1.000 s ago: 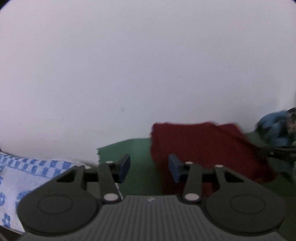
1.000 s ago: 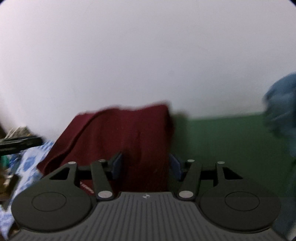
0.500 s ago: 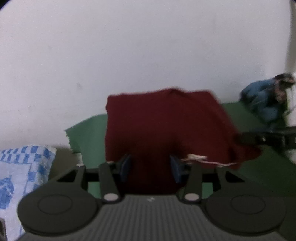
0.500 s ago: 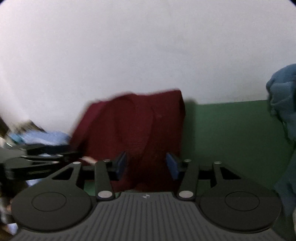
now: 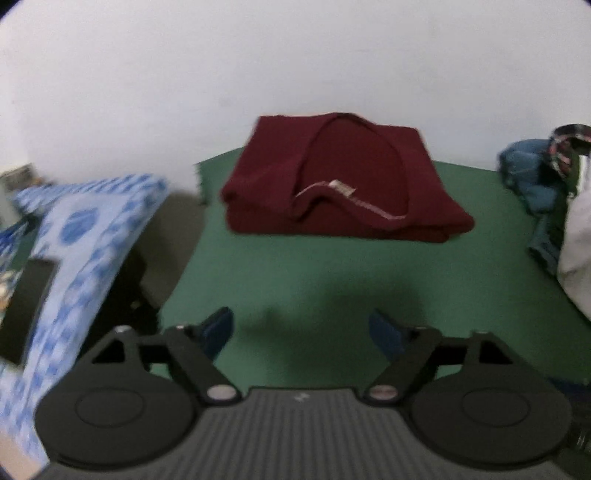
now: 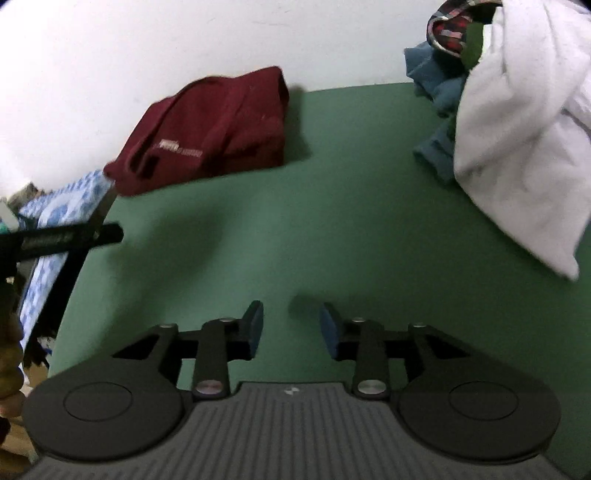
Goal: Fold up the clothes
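Observation:
A folded dark red garment (image 5: 340,181) lies at the far side of the green mat (image 5: 314,273), against the white wall, its neck label showing. In the right wrist view the same red garment (image 6: 214,129) sits at the far left of the mat (image 6: 295,229). My left gripper (image 5: 301,328) hangs over bare mat well short of the garment, its jaws opening wide with nothing between them. My right gripper (image 6: 291,325) is also over bare mat, jaws closing, and holds nothing. The left gripper's black finger (image 6: 66,236) shows at the left edge of the right wrist view.
A heap of unfolded clothes stands at the right: a white garment (image 6: 517,140), blue denim (image 6: 436,99) and a plaid piece (image 6: 450,26). A blue-and-white patterned cloth (image 5: 81,236) lies off the mat's left edge. A hand (image 6: 9,369) shows at the far left.
Both grippers have drawn back from the red garment, which now lies folded at the far side. The left jaws have spread wide; the right jaws have narrowed.

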`<state>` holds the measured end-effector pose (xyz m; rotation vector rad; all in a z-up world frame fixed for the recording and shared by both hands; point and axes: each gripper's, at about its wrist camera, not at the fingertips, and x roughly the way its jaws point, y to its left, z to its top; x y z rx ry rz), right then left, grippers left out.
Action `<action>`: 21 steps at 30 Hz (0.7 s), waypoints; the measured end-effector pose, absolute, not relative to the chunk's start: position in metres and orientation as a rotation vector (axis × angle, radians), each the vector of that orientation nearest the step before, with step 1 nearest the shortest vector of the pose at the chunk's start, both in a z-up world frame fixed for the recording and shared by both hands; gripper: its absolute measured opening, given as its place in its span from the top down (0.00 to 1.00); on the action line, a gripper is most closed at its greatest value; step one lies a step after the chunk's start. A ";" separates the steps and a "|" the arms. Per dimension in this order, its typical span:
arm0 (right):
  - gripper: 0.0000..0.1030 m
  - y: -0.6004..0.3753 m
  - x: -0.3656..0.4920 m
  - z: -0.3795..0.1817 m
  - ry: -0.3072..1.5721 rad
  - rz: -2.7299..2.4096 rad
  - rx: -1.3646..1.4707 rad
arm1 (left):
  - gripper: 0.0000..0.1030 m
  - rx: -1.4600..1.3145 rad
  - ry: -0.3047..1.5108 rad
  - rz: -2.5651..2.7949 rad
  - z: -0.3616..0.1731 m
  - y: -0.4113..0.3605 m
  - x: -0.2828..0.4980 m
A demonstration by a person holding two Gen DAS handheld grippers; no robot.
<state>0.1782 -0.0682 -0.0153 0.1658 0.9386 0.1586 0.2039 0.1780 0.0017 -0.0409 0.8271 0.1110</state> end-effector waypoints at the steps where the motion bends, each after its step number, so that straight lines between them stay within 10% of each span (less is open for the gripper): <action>1: 0.56 -0.065 0.173 -0.012 0.941 0.154 0.163 | 0.03 -0.034 0.813 0.133 0.004 0.176 0.196; 11: 0.25 -0.029 0.124 0.011 0.838 0.204 0.043 | 0.01 -0.004 0.801 0.215 0.023 0.167 0.137; 21: 0.21 -0.022 0.101 0.048 0.744 0.191 -0.048 | 0.01 -0.079 0.788 0.230 0.061 0.165 0.087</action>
